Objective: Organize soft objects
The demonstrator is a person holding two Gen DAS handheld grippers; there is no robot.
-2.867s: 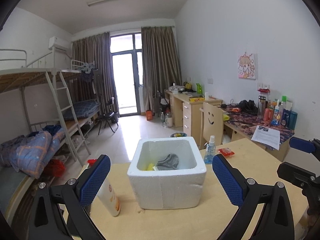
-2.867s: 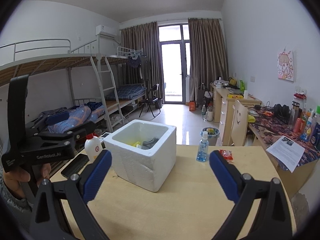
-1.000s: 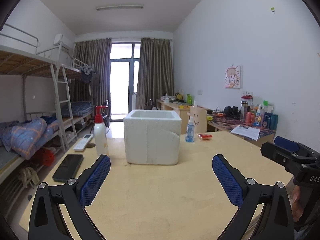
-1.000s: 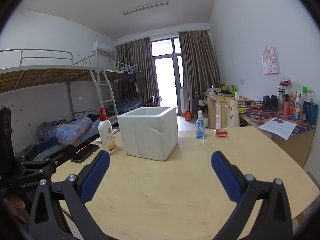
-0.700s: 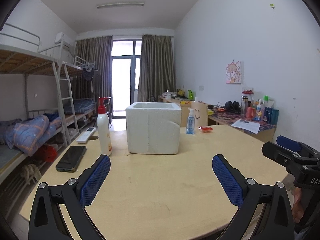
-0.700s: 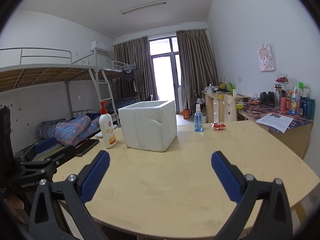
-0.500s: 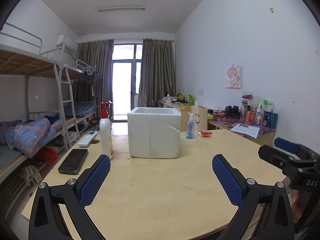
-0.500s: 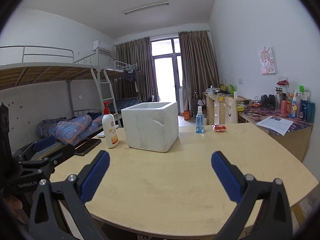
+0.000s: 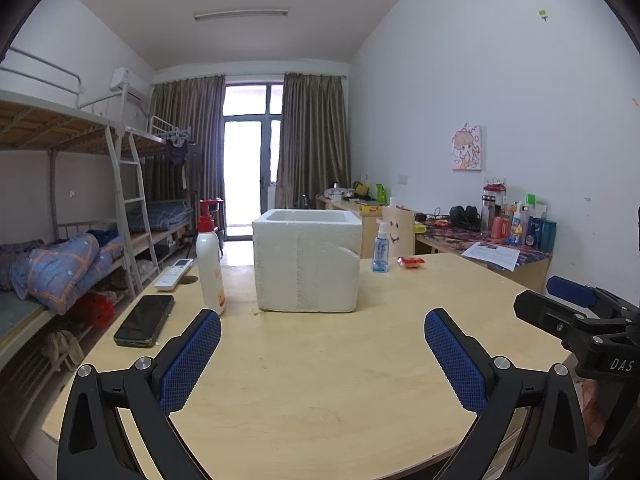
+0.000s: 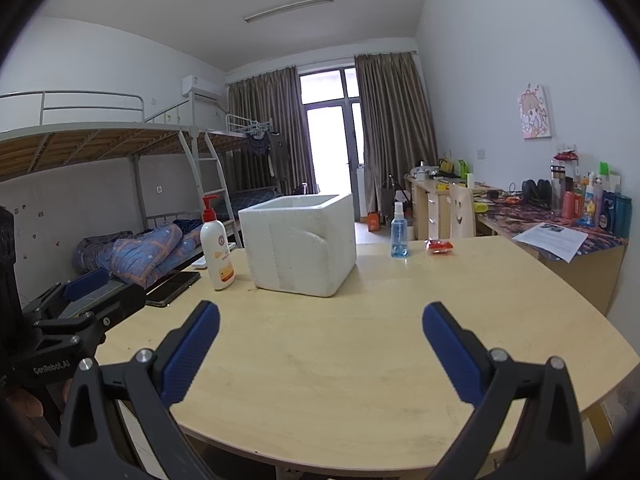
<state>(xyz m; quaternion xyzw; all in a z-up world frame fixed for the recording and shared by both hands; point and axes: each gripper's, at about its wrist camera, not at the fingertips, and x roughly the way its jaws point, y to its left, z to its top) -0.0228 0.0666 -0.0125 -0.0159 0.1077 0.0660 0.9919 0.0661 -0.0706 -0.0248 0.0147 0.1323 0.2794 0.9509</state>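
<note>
Foam box [image 9: 307, 260] at 12 o'clock hides its contents; my left tool [image 9: 322, 350] and right tool [image 10: 321, 340], both wide open and empty, could knock the pump bottle [image 9: 209, 266] at 11 on a blind reach.

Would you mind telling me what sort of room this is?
Most likely a student dormitory room: metal bunk beds with a ladder, study desks along the wall, and a cluttered shared table.

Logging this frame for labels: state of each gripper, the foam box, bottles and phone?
left gripper: jaws open, empty
right gripper: jaws open, empty
foam box: upright, no lid, contents hidden
pump bottle: upright
spray bottle: upright, capped
phone: flat, screen dark
</note>
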